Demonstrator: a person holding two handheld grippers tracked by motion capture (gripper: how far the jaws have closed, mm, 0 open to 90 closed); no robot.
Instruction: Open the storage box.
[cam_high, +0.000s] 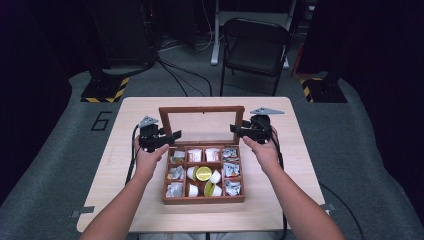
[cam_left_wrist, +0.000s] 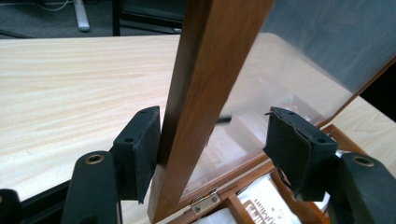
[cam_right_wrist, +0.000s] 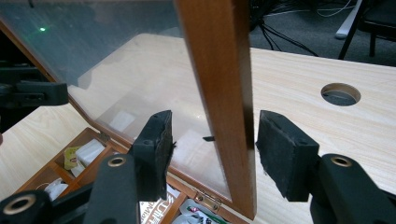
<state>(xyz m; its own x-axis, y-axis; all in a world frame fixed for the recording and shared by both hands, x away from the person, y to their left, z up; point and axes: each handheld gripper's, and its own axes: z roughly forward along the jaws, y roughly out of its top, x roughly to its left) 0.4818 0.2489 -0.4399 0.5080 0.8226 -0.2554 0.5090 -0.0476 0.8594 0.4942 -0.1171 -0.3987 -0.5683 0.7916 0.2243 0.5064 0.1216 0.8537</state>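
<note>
Both grippers (cam_high: 172, 136) (cam_high: 235, 130) are straddling the lid (cam_high: 201, 109) side rails, jaws wide; glass pane fragile, so gripping the stiff wood

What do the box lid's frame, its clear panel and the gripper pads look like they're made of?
The lid frame looks like reddish-brown stained wood with a smooth satin finish and faint grain. The clear panel is glass or acrylic, I cannot tell which; it shows the table through it and carries hazy reflections. The pads look like matte black foam or rubber, with rough edges.
</note>
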